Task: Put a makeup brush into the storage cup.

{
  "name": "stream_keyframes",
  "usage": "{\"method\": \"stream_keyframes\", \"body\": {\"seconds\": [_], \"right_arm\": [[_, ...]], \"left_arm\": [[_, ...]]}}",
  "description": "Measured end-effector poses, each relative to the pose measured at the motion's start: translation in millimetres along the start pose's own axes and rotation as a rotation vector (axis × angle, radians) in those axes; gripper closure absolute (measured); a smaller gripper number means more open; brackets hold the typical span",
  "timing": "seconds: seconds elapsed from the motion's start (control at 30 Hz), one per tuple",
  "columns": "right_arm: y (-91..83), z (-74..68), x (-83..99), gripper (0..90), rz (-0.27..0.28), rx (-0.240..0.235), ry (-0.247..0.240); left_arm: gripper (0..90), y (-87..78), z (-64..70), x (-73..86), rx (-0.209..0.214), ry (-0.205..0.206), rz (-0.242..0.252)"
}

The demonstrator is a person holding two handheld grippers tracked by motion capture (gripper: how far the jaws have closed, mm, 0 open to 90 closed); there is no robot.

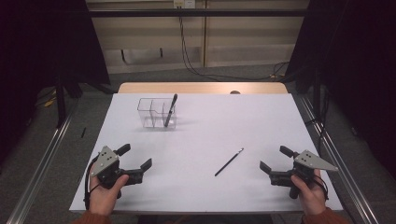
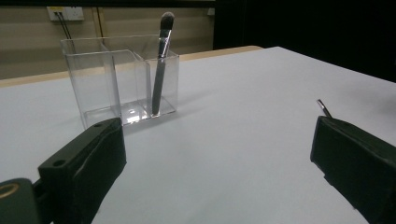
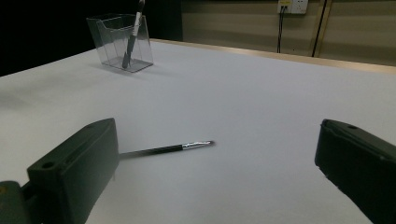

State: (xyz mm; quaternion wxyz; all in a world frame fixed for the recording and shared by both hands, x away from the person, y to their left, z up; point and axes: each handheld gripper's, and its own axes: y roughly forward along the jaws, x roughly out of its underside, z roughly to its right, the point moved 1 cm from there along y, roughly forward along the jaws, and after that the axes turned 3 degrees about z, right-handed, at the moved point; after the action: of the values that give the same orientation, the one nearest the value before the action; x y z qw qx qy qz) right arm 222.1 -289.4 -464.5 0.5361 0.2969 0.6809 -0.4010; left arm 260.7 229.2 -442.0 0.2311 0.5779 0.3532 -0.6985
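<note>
brush (image 1: 229, 162), thin and dark, lies flat on the white table (image 1: 261, 116), near the right gripper (image 1: 275, 163) and untouched by it. that gripper's jaws stand wide apart with nothing between them; in the right gripper view the brush (image 3: 173, 148) lies just beyond the left jaw. the left gripper (image 1: 137, 157) is likewise spread wide and holds nothing. well apart, a clear organizer (image 1: 152, 112) holds a larger brush (image 1: 170, 111) leaning upright in its right compartment.
</note>
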Motion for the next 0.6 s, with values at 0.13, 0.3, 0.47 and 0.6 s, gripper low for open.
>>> {"method": "stream_keyframes", "body": {"seconds": [0.13,0.3,0.47,0.6], "right_arm": [[-0.3,0.4,-0.1,0.0,0.003,0.002,-0.001],[-2.1,0.8,0.2,0.0,0.004,0.0,-0.005],[-3.8,1.4,0.0,0.0,0.009,-0.002,-0.002],[-2.4,0.8,-0.3,0.0,0.007,-0.006,-0.006]], "left_arm": [[3.1,-6.1,-0.8,2.5,-0.023,-0.005,0.011],[3.0,-15.4,0.9,6.4,-0.03,0.012,0.001],[2.7,-22.8,-0.7,7.4,-0.042,0.006,0.007],[2.8,-21.4,0.6,7.3,-0.032,0.01,0.004]]}}
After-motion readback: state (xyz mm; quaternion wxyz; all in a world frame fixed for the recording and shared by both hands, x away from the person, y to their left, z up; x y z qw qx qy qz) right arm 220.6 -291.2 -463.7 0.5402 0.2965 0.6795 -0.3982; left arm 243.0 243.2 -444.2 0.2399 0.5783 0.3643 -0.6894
